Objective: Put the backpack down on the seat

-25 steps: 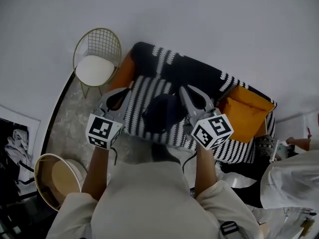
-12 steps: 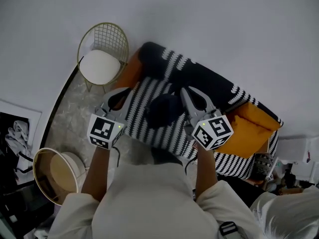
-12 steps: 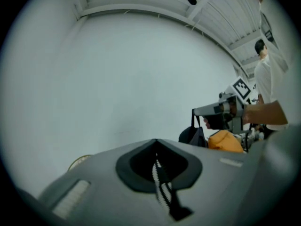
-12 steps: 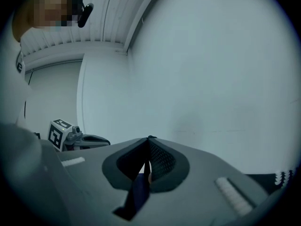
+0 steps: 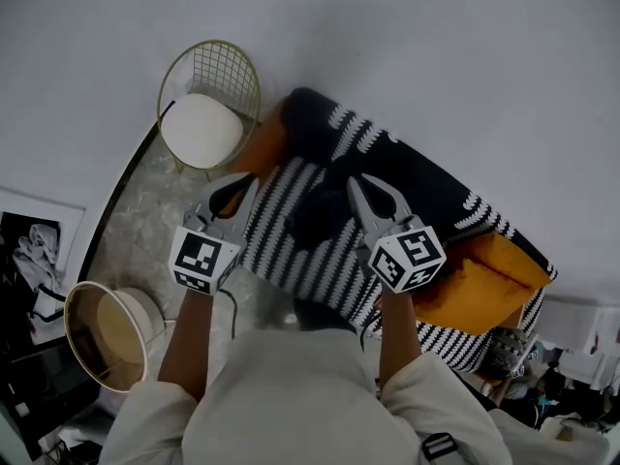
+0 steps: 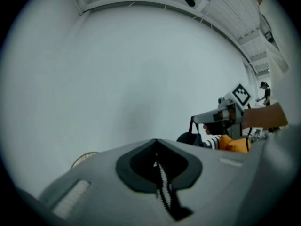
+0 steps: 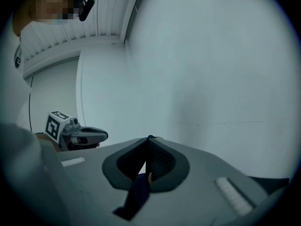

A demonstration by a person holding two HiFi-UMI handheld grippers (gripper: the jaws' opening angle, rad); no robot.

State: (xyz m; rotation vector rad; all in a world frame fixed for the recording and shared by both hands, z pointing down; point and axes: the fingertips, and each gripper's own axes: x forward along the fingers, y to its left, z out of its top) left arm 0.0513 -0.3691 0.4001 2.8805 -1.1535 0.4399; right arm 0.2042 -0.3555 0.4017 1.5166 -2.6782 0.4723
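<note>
The dark navy backpack (image 5: 318, 216) hangs between my two grippers, over the black-and-white striped seat (image 5: 281, 223) of the sofa. My right gripper (image 5: 351, 180) is shut on its dark blue strap (image 7: 138, 192), which runs down between the closed pads. The left gripper view shows the backpack (image 6: 190, 138) dangling by that strap under the right gripper (image 6: 211, 118). My left gripper (image 5: 254, 177) is to the left of the backpack and apart from it. Its tips (image 6: 155, 140) meet with nothing held. The right gripper view shows the left gripper (image 7: 89, 135) at the left.
An orange cushion (image 5: 475, 279) lies at the sofa's right end and another (image 5: 266, 143) at its left end. A gold wire chair (image 5: 205, 114) with a white pad stands left of the sofa. A round gold basket (image 5: 107, 332) is on the floor at lower left. A plain wall is behind.
Both grippers and the hanging backpack have moved forward and a little lower, further over the striped seat toward the sofa's dark backrest.
</note>
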